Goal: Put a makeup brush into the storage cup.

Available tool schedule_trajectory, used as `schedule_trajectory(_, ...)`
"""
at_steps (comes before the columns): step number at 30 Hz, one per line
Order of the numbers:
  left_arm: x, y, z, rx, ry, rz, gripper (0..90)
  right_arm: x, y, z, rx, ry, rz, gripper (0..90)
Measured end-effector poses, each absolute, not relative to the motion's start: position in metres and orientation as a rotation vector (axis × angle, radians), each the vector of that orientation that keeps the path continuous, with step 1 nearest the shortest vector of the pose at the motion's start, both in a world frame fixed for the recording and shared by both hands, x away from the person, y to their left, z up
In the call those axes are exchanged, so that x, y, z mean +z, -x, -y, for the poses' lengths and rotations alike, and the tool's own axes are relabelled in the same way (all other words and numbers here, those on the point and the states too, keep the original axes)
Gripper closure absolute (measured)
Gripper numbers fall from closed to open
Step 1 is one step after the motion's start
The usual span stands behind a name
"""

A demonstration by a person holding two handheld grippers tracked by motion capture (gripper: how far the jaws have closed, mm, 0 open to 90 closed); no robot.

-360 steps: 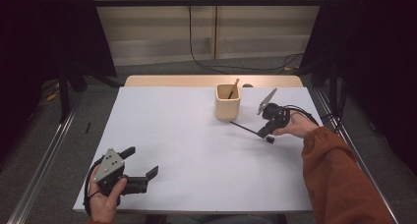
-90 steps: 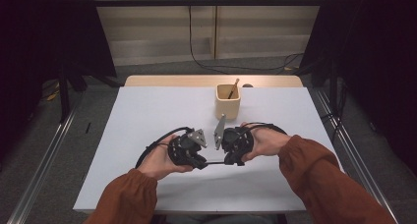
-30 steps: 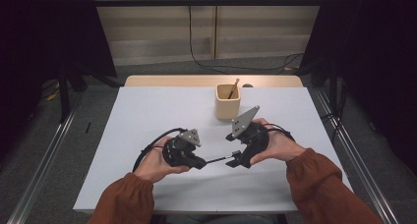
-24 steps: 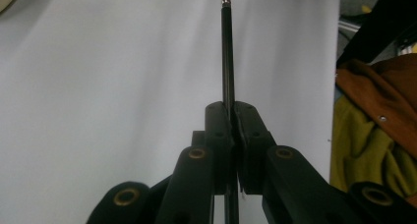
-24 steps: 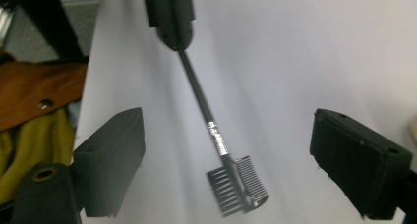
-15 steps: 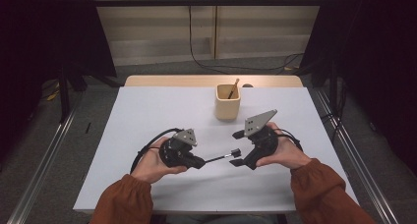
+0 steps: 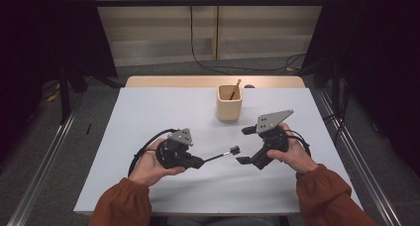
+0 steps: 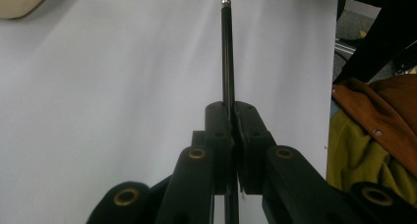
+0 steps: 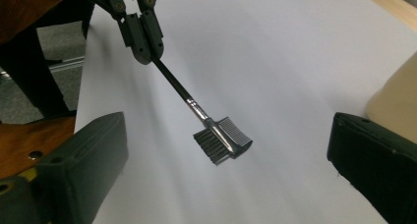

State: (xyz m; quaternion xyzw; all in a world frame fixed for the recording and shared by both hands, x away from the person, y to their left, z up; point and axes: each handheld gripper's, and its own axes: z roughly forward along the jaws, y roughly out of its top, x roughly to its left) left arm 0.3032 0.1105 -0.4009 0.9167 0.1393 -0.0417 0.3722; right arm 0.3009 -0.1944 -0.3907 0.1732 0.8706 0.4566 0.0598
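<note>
The left gripper (image 7: 194, 161) had its jaws pinched tight on the thin black handle of the brow brush (image 7: 225, 153), and you could see the same clamp in the left gripper view, handle (image 8: 226, 62) running straight out between the pads. The brush hung just above the white table (image 7: 163, 112), near the middle front, with its comb-and-bristle head (image 9: 222, 140) sticking out toward the right gripper (image 7: 246, 145). Long axis ran roughly level, slightly up, left to right across the table. The right gripper's jaws had just been opening and stood spread wide with nothing between them, the head well clear of both pads. My worry: the grip sits far back on a skinny handle, so any bump could make the brush swivel or droop. The beige cup (image 7: 229, 103), holding another stick, sat farther back.
</note>
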Motion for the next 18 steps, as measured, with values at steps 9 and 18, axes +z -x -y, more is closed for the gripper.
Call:
schedule_trajectory(9, -0.401, -0.302, -0.116, -0.102, -2.313, -0.391, 85.6, -0.394, -0.298, 0.206, 1.450, -0.604, -2.592, 1.3)
schedule_trajectory(18, -0.402, -0.301, -0.121, -0.083, -2.271, -0.413, 85.7, -0.395, -0.289, 0.213, 1.456, -0.620, -2.568, 1.9)
